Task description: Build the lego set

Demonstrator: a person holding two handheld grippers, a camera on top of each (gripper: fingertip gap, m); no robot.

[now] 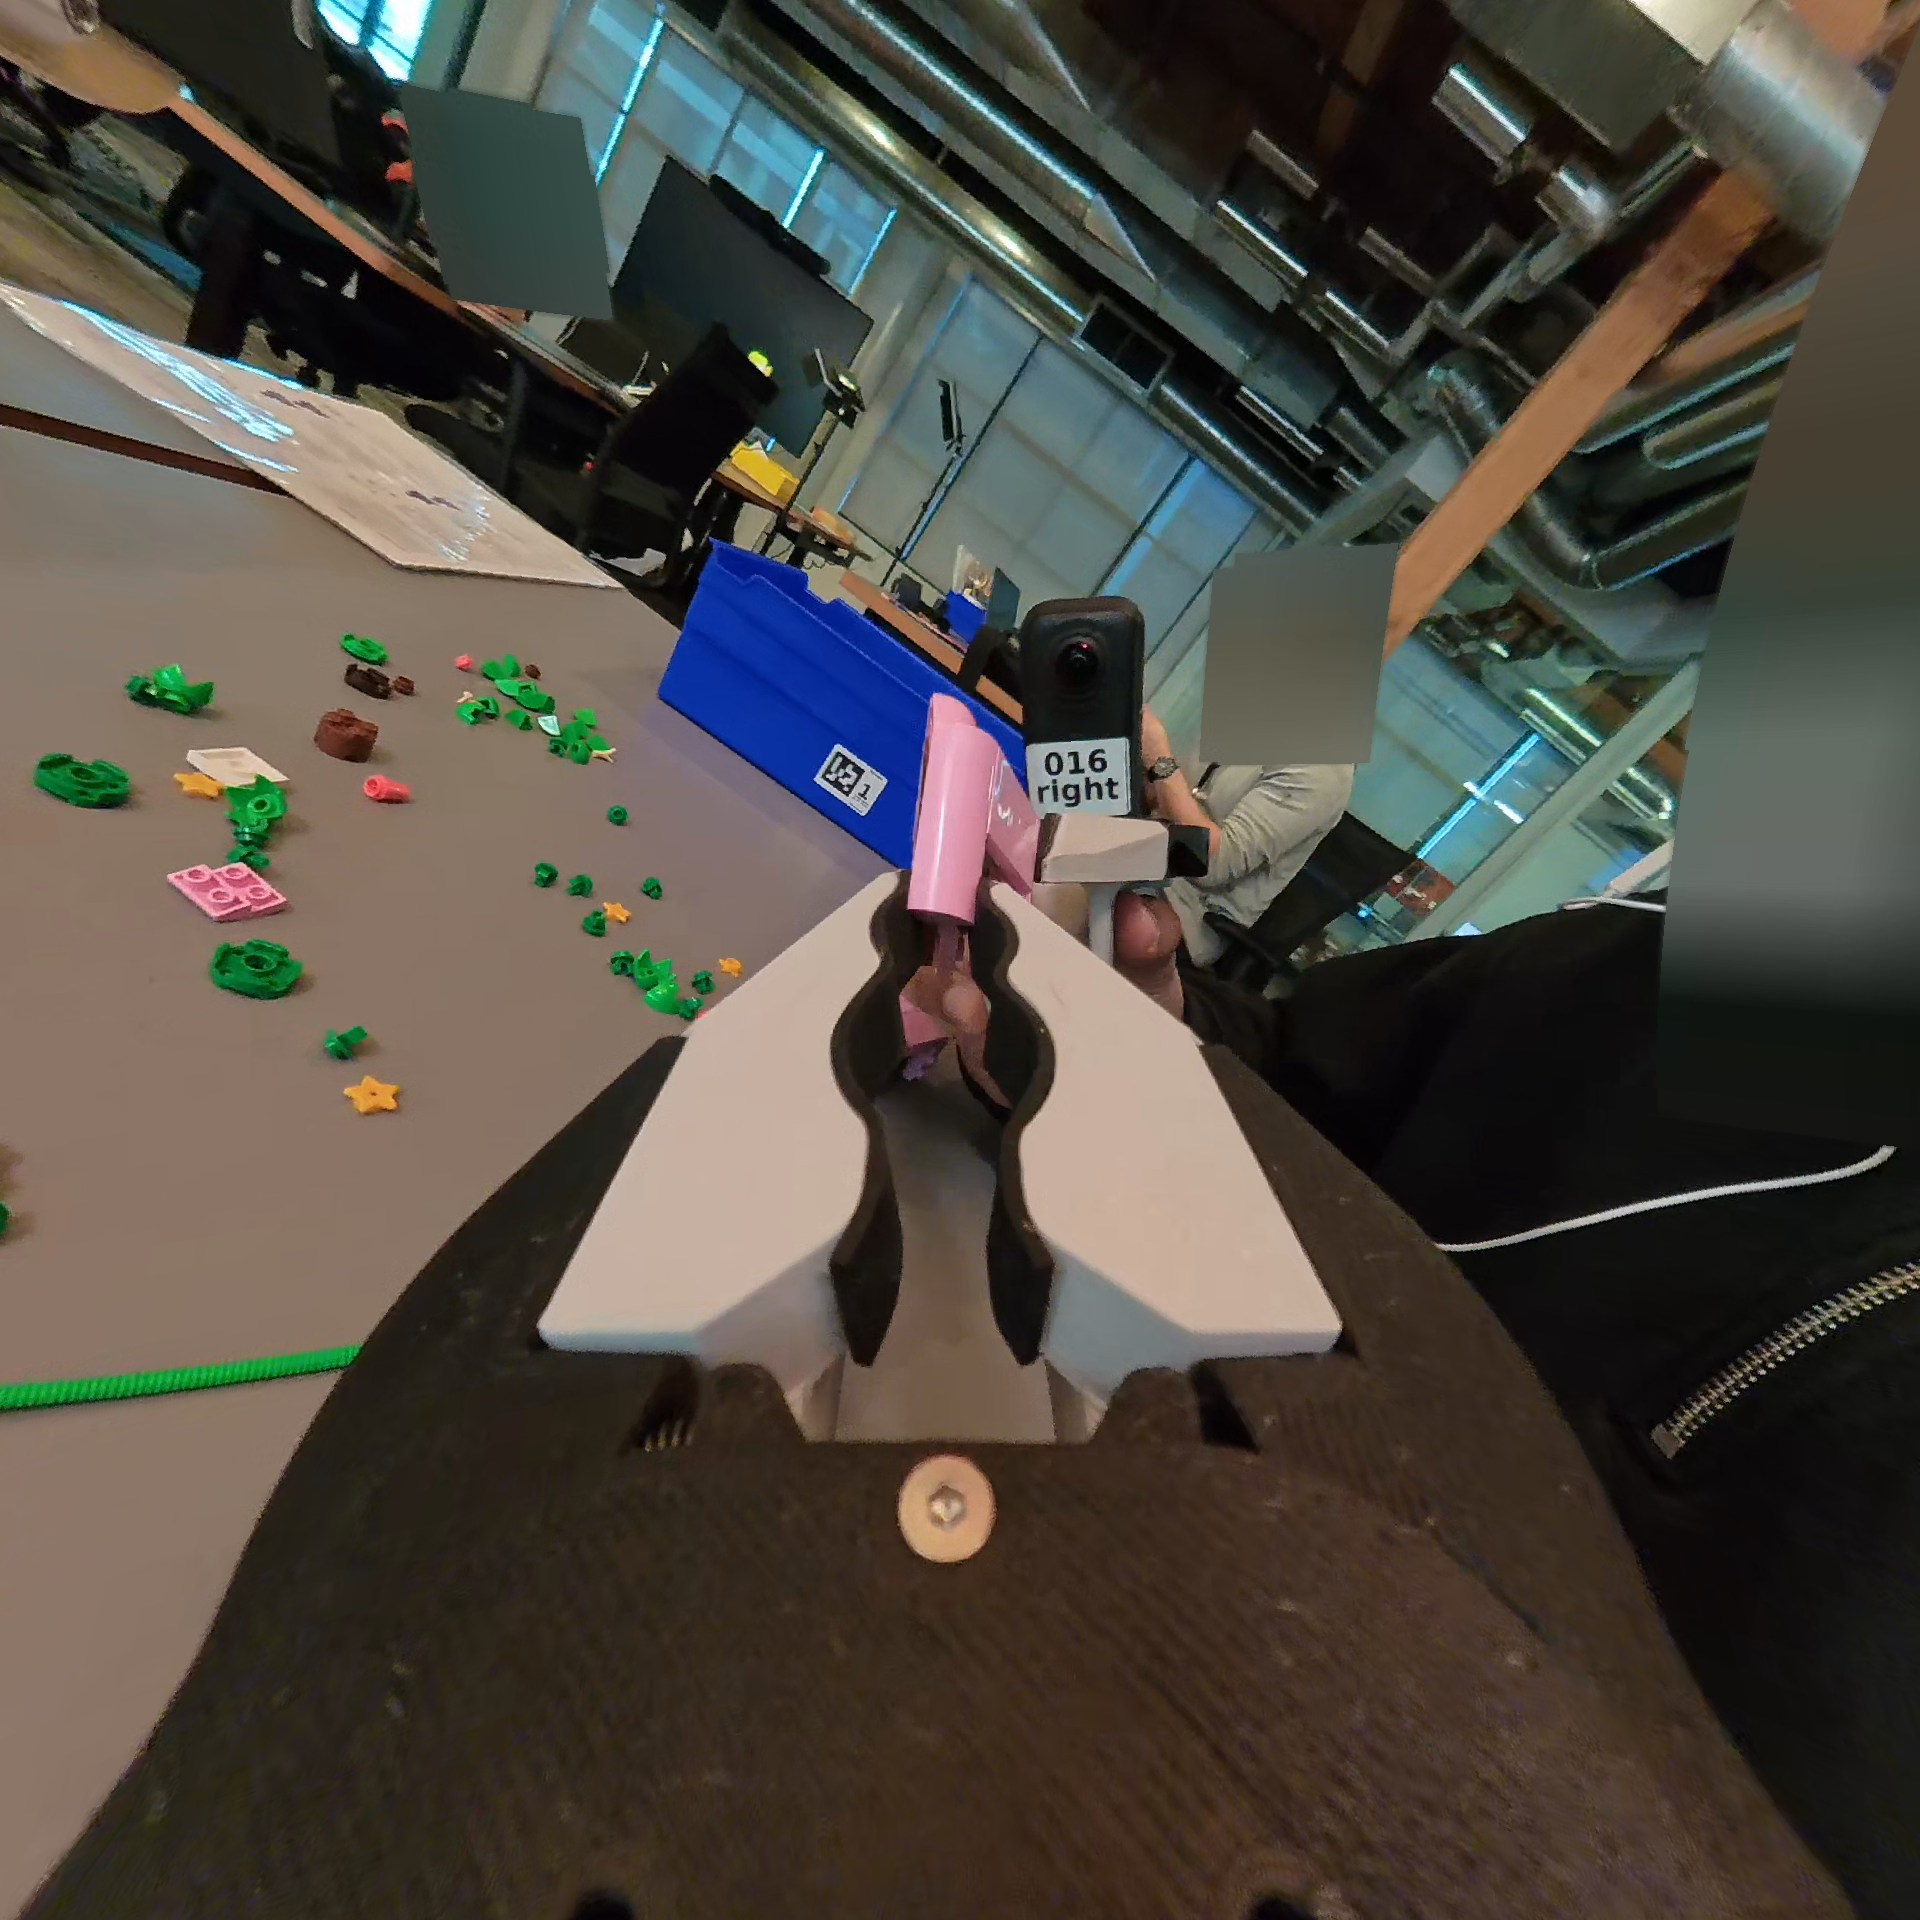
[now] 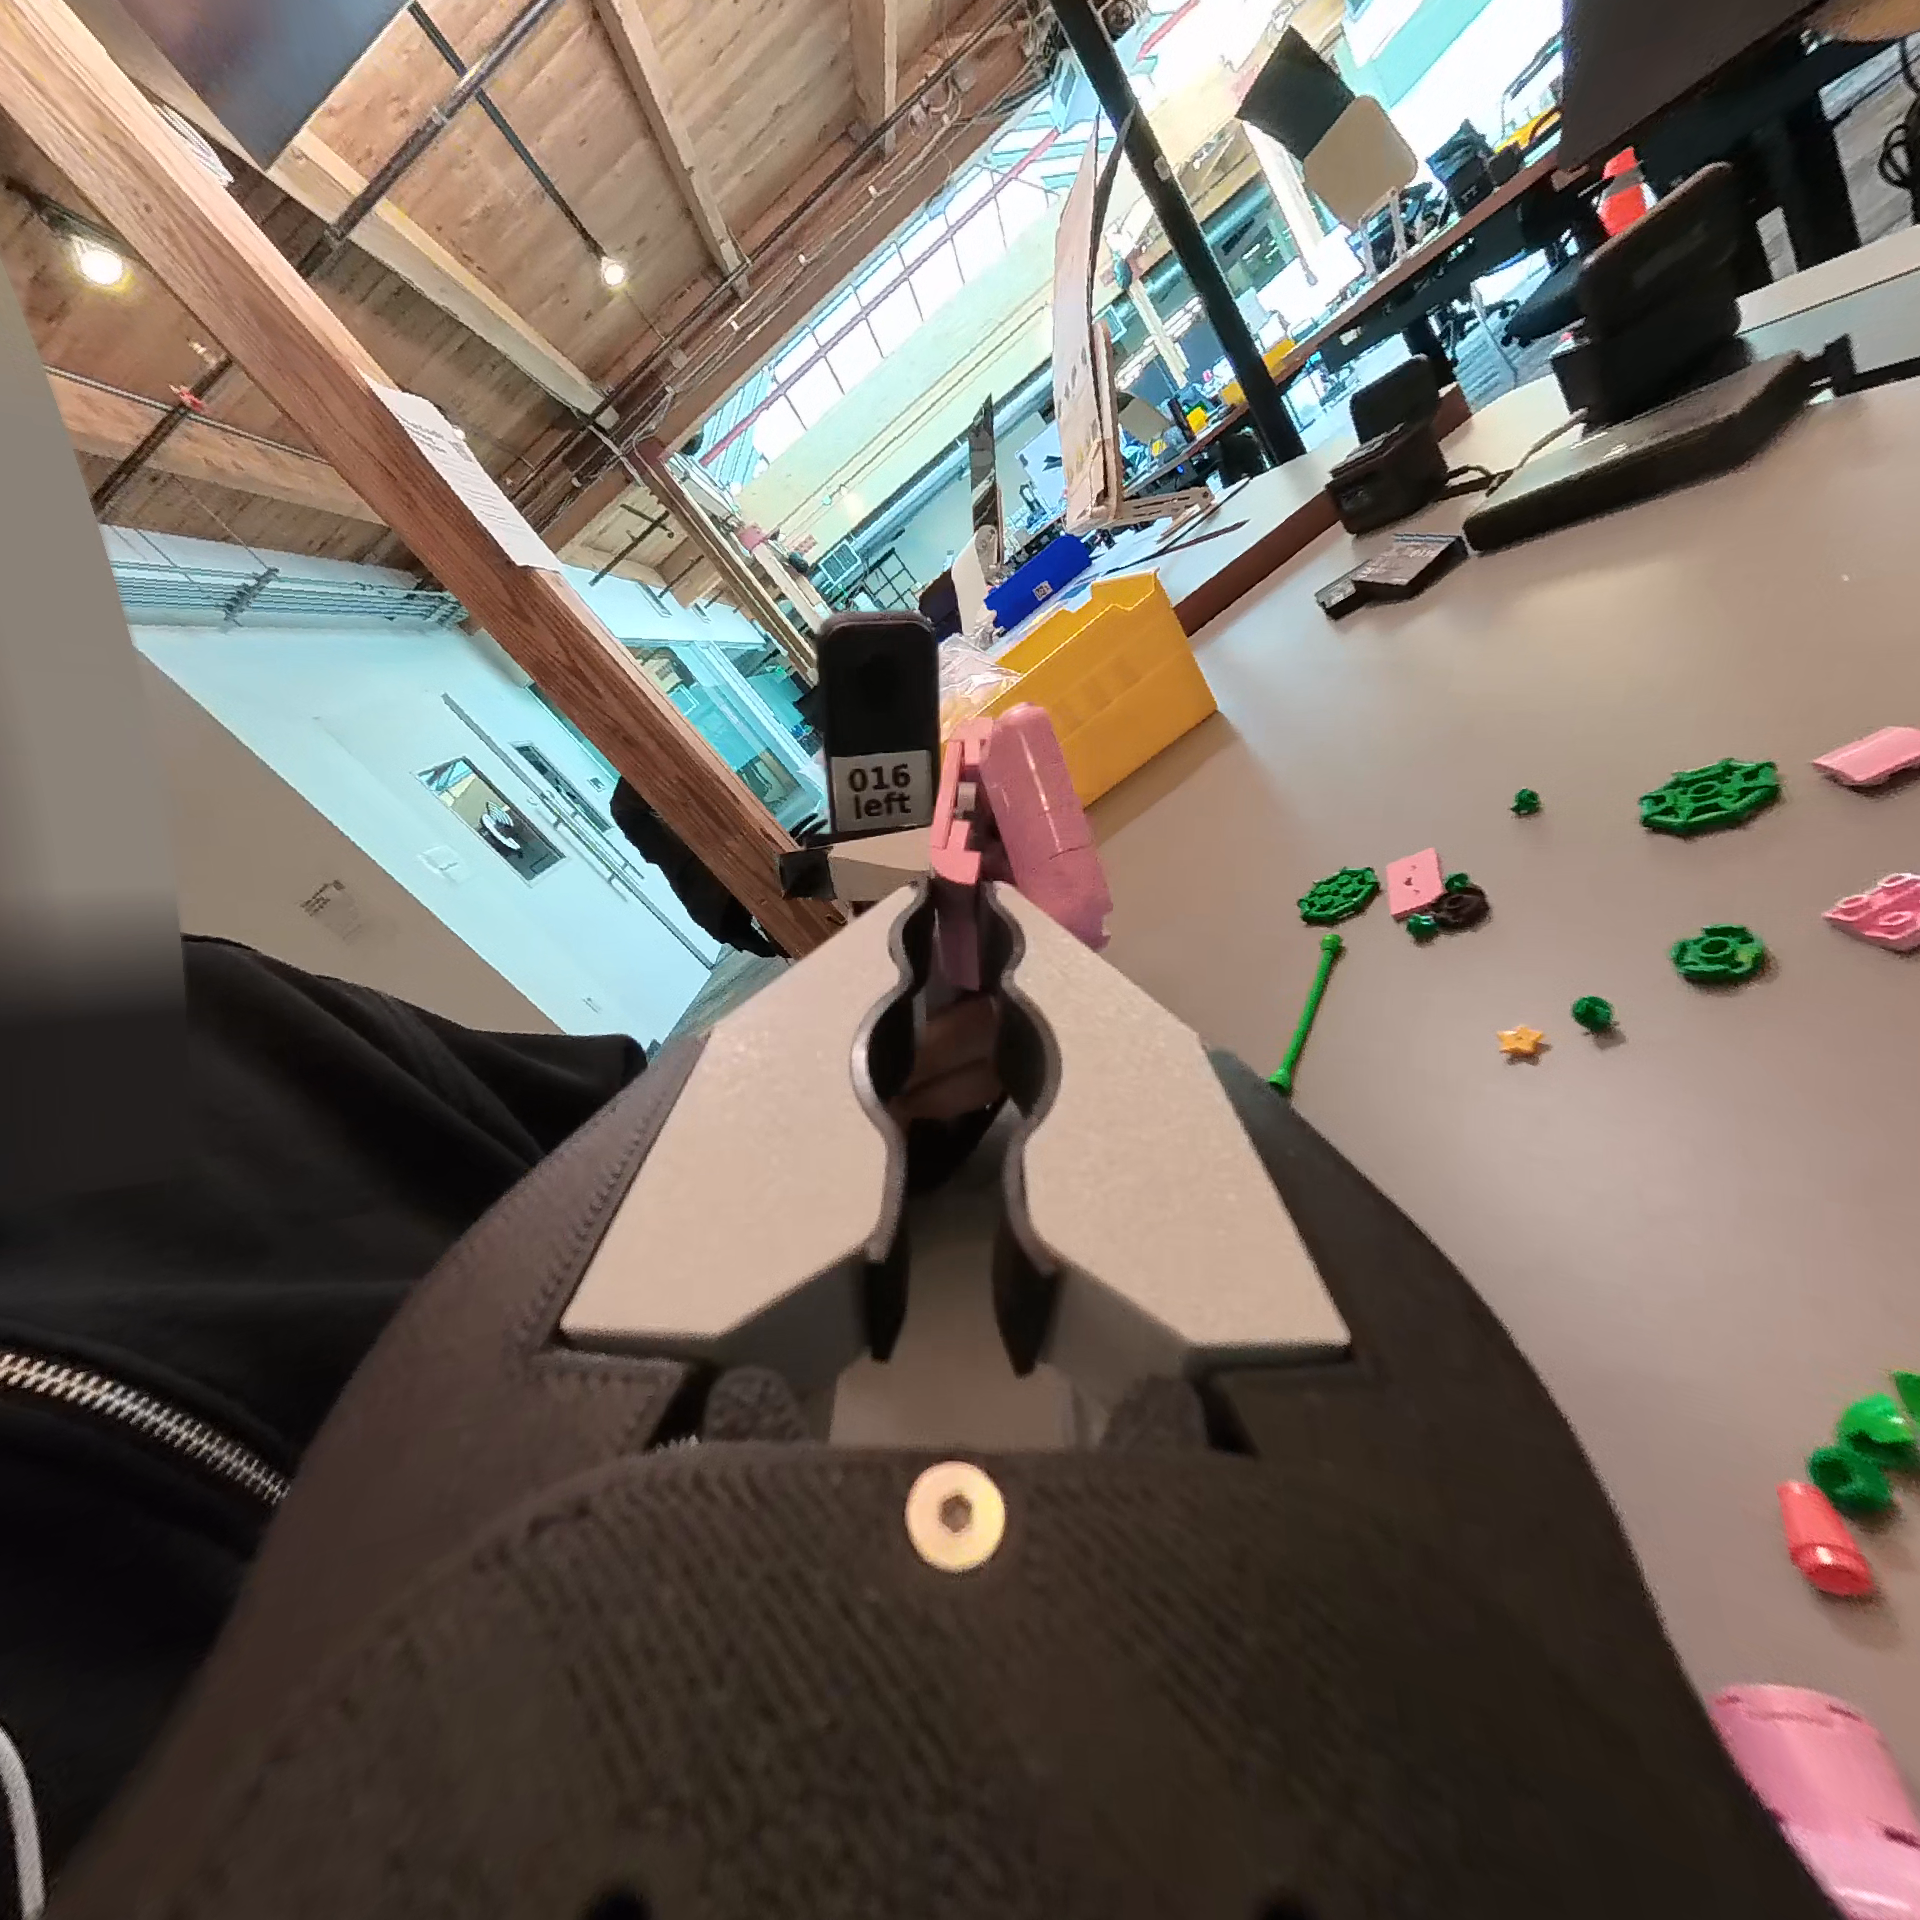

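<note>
A pink lego assembly with curved panels is held in the air between both grippers, off the table's near edge. My left gripper is shut on its lower end, where small pink and brown parts sit between the jaws. My right gripper is shut on the same assembly from the opposite side, with a brown part between its jaws. The right gripper also shows in the left wrist view, and the left gripper in the right wrist view. The two grippers face each other, tips almost touching.
Loose pieces lie on the grey table: green round plates, a pink plate, a brown piece, yellow stars, a green rod, a coral piece. A blue bin, a yellow bin and a booklet stand farther back. From either gripper's tips it is about 15 cm to the coral piece.
</note>
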